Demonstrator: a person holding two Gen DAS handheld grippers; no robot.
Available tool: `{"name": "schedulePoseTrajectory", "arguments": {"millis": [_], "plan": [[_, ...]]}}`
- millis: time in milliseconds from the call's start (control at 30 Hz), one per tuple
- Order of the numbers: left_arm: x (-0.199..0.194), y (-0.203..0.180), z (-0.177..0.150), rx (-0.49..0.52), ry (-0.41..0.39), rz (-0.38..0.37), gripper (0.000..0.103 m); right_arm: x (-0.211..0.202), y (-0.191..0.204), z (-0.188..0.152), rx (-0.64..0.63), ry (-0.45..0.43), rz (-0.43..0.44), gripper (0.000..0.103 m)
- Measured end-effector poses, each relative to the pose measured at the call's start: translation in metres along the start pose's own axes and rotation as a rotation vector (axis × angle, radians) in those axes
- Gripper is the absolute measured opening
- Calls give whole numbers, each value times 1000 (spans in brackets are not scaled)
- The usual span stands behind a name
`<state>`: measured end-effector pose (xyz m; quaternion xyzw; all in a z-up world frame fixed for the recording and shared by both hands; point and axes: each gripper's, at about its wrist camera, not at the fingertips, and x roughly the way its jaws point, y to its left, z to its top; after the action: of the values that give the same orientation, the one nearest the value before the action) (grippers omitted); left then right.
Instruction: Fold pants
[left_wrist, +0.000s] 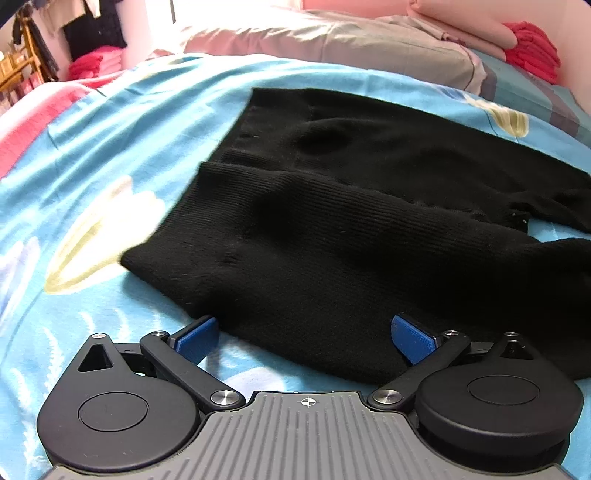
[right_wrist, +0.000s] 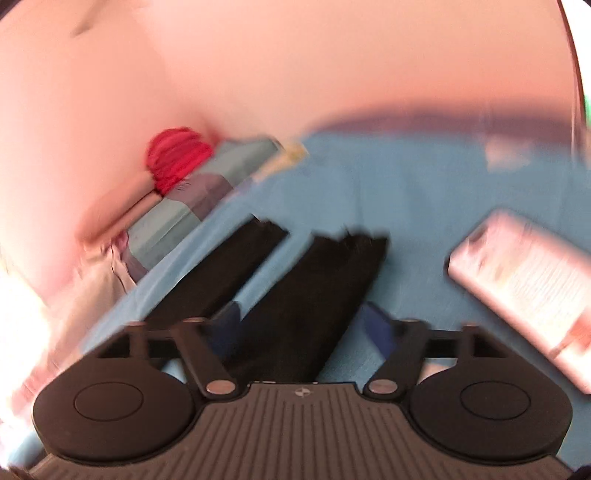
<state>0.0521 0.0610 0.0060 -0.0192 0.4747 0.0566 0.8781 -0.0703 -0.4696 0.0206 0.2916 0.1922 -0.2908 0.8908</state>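
Black ribbed knit pants (left_wrist: 332, 221) lie on a blue patterned bedsheet (left_wrist: 110, 147), one leg folded across the other, waistband toward the far left. My left gripper (left_wrist: 304, 332) is open at the near edge of the pants; the cloth lies between its blue pads (left_wrist: 197, 338) and they do not press on it. The right wrist view is blurred. It shows two black leg ends (right_wrist: 317, 295) running away over the sheet (right_wrist: 406, 192). My right gripper (right_wrist: 304, 325) is open, with one leg lying between its fingers and nothing pinched.
A grey-pink pillow (left_wrist: 332, 40) lies at the head of the bed, with a stack of folded red clothes (left_wrist: 532, 51) against the pink wall. A pink-and-white pack (right_wrist: 528, 288) rests on the sheet right of the leg ends. Clothes and shelves (left_wrist: 22, 62) stand far left.
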Motion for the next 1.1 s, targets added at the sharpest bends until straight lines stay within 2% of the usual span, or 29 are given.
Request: {"name": "schedulePoseTrajectory", "arguments": {"millis": [67,133,233,300,367,433,500,633,700,733,800,833,867,900,933,1033,1067,1100], "plan": [[-8,6,-4,0,-20,3,103,-28,21,-14,-132,-79,-29,88],[-18,15,-8,-11,-43,-1,103,-47,44,-29,-242,-92,40,88],[-34,32,-12,-38,-85,8,103,-74,105,-76,-555,-6,266,87],[-45,46,-18,-67,-111,21,103,-92,153,-118,-764,68,445,81],[-54,62,-24,-104,-131,34,103,-112,204,-161,-949,136,644,71],[-60,79,-30,-128,-135,41,103,-130,248,-205,-1119,159,777,66],[-64,95,-36,-144,-139,66,103,-147,288,-244,-1253,129,851,66],[-70,126,-44,-174,-157,121,103,-164,359,-313,-1461,55,918,64],[-70,140,-45,-197,-159,126,103,-160,385,-347,-1557,10,890,64],[-71,147,-46,-209,-161,125,103,-154,397,-362,-1592,16,874,60],[-73,156,-49,-225,-166,124,103,-142,409,-380,-1596,-45,867,51],[-72,162,-50,-235,-165,126,103,-135,417,-386,-1591,-58,851,21],[-72,165,-51,-242,-164,127,103,-125,429,-389,-1578,-22,824,12],[-71,168,-52,-251,-162,127,103,-118,434,-389,-1548,32,799,11],[-71,172,-54,-259,-160,126,103,-120,435,-390,-1531,31,791,11],[-76,180,-60,-274,-171,116,103,-165,421,-389,-1540,34,893,11],[-78,183,-61,-279,-173,119,103,-185,418,-393,-1549,-2,901,11],[-80,186,-62,-284,-176,121,103,-197,417,-395,-1538,1,917,11]]}}
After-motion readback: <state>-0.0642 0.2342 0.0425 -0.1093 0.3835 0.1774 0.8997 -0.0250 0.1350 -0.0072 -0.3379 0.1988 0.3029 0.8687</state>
